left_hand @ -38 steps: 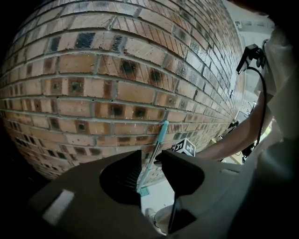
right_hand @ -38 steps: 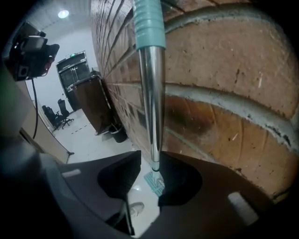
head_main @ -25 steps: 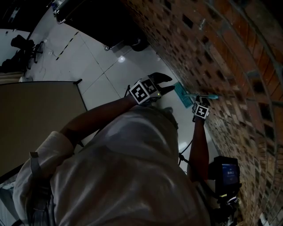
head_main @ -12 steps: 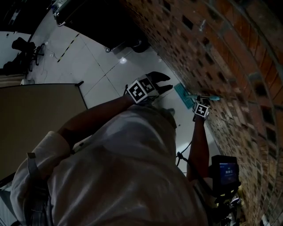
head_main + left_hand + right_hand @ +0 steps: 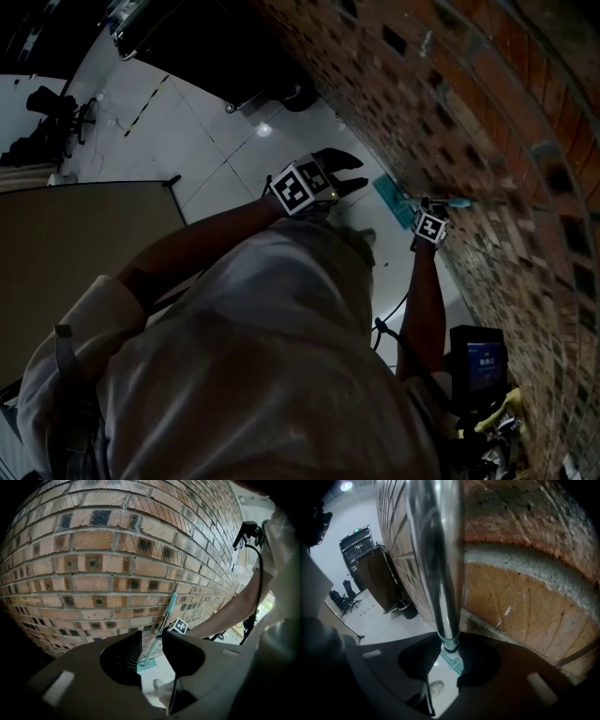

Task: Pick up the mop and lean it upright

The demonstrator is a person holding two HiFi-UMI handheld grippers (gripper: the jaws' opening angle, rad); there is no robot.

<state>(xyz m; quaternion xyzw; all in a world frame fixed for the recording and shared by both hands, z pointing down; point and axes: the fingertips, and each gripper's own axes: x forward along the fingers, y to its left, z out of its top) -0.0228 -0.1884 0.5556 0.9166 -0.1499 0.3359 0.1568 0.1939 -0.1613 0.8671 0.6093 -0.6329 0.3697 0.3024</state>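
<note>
The right gripper point(image 5: 450, 649) is clamped on the mop point(image 5: 436, 564) pole, pressing it toward the brick wall point(image 5: 525, 597). The mop head point(image 5: 392, 199) sits on the floor point(image 5: 234, 150) at the wall's foot, so the pole stands near upright. The left gripper point(image 5: 151, 640) hangs apart, jaws narrowly open and empty, likely kept free to steady the pole if it slips.
</note>
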